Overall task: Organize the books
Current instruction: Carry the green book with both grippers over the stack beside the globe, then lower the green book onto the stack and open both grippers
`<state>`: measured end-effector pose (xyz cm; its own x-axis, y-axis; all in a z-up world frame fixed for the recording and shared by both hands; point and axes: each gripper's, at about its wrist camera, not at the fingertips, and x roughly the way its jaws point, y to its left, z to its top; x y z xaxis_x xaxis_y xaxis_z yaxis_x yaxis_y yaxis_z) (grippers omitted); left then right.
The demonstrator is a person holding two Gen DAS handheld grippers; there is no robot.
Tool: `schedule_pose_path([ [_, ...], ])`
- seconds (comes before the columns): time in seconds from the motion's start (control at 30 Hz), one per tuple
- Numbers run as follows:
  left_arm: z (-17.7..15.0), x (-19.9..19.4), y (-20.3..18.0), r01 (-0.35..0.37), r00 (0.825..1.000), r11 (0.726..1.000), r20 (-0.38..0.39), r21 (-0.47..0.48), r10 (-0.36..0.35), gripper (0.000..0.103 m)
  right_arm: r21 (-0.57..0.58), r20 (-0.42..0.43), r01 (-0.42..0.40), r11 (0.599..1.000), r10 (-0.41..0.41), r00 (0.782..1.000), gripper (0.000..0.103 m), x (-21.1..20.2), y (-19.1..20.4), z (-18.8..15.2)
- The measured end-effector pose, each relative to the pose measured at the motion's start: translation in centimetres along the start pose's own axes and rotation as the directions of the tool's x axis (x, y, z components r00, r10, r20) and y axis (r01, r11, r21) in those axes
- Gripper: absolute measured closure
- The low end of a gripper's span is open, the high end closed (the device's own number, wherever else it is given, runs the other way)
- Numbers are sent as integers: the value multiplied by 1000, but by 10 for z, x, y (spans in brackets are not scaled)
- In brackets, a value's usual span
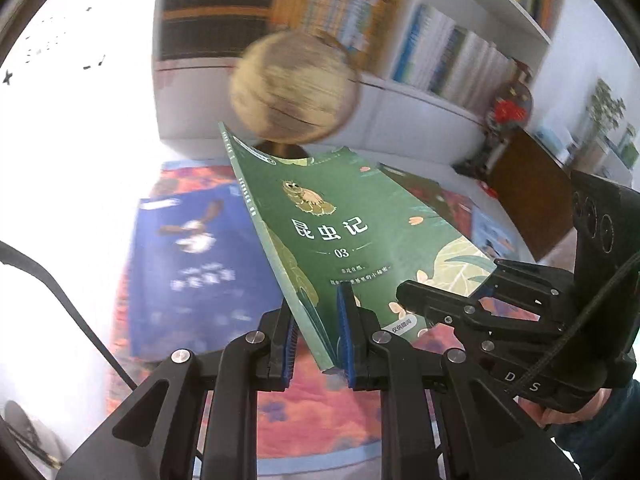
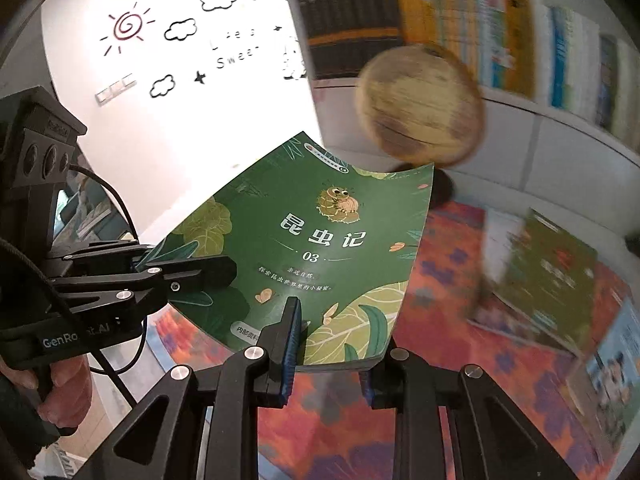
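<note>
1. Green book (image 1: 352, 236), cover marked 03, held in the air above patterned orange cloth (image 1: 320, 408), tilted, front cover facing up.
2. Left gripper (image 1: 318, 332): closed on the green book's near corner by the spine, blue pads pressed against both faces.
3. Right gripper (image 2: 328, 350): clamped on the book's lower edge, one finger above the cover, the other beneath.
4. White bookcase (image 1: 400, 116) behind: upper compartments packed with upright books, namely a dark matching set (image 1: 212, 8), a row of orange and pale spines (image 1: 344, 8), and pale blue-and-white spines (image 1: 452, 56) in the neighbouring bay.
5. Globe (image 1: 294, 88) standing in front of the bookcase, blurred.
6. On the cloth: blue book (image 1: 192, 264) lying flat; a second green book (image 2: 548, 280) resting on a small pile, details blurred.
</note>
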<state>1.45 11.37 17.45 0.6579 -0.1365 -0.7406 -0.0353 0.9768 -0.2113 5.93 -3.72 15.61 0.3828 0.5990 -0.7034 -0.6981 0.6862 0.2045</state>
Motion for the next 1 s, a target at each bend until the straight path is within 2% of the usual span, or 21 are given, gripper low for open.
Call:
schedule_pose_path([
  [0.23, 3, 1, 59, -23, 999, 997, 33, -73, 25, 88, -39, -29, -22, 999, 21, 999, 79, 48, 36, 31],
  [0.43, 1, 27, 96, -12, 1000, 991, 5, -137, 13, 88, -37, -84, -17, 999, 14, 996, 79, 85, 45, 39],
  [0.77, -10, 60, 125, -14, 999, 980, -45, -196, 5, 88, -39, -143, -7, 999, 2, 990, 78, 128, 43, 37],
  [1.0, -24, 71, 138, -15, 995, 973, -96, -228, -7, 86, 3, -205, -38, 999, 37, 978, 77, 148, 39, 26],
])
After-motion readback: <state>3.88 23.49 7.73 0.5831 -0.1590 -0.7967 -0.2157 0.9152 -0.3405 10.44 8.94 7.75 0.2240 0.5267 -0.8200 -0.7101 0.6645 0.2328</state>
